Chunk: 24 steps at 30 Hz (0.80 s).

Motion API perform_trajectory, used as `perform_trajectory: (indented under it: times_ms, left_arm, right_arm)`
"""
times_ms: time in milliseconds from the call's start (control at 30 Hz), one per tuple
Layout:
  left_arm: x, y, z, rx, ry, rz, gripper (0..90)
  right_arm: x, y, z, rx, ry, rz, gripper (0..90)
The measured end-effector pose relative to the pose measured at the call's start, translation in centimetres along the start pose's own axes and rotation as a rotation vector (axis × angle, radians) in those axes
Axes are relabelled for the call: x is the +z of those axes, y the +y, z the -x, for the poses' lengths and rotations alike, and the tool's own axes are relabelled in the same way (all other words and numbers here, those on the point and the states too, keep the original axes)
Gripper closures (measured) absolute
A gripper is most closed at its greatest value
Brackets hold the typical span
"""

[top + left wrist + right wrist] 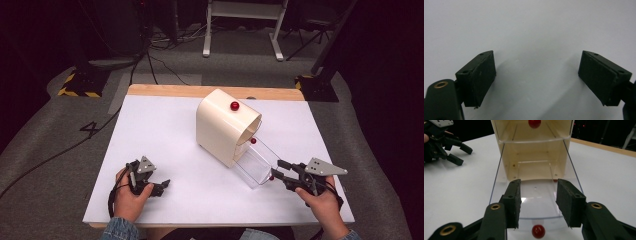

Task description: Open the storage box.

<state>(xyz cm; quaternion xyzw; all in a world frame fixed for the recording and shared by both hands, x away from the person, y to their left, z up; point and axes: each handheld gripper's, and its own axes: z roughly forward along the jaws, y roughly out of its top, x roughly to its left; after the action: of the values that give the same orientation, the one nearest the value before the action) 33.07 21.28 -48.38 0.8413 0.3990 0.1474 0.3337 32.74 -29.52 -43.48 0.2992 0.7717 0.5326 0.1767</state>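
Observation:
A cream box (220, 125) with a rounded top and a red knob (234, 105) stands mid-table. A clear drawer (255, 167) is pulled out of its front toward the near right. In the right gripper view the drawer (536, 195) lies straight ahead, with a small red knob (538, 231) on its front wall. My right gripper (537, 192) is open just above that knob, and its pads touch nothing. My left gripper (536, 72) is open over bare white table at the near left (164, 186), with nothing between its pads.
The white tabletop (165, 135) has a wooden strip along its far edge. A second red knob (534, 123) shows higher up inside the box opening. Beyond the table lie dark floor, cables and stand legs.

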Motion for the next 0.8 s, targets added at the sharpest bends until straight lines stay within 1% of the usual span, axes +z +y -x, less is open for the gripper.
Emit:
perform_trajectory:
  times_ms: [133,200,433,533,600,633,667,800]
  left_arm:
    - [0.0,0.0,0.0,0.0,0.002,0.001,14.6]
    - [0.0,0.0,0.0,0.006,0.008,0.005,14.7]
    - [0.0,-0.1,0.1,0.005,0.01,0.01,14.9]
    - [0.0,-0.1,0.1,0.005,0.01,0.009,14.9]
    - [0.0,0.0,0.1,0.005,0.01,0.006,14.8]
    - [0.0,0.0,0.1,0.005,0.01,0.006,14.8]
    - [0.0,0.0,0.0,0.003,0.005,0.002,14.7]
    - [0.0,0.0,0.0,0.003,0.002,0.001,14.6]
  right_arm:
    - [0.6,1.5,0.0,-0.01,0.004,0.007,56.5]
    - [0.9,2.3,0.0,-0.022,0.002,0.01,56.7]
    - [2.3,4.5,0.1,-0.03,0.008,0.023,58.8]
    - [2.7,4.8,0.1,-0.034,0.011,0.027,59.1]
    - [3.3,5.3,0.2,-0.026,0.021,0.03,59.3]
    - [3.3,5.3,0.2,-0.026,0.021,0.03,59.3]
    - [3.7,5.6,0.2,-0.014,0.026,0.035,59.6]
    - [4.5,5.9,0.2,-0.014,0.032,0.039,61.0]
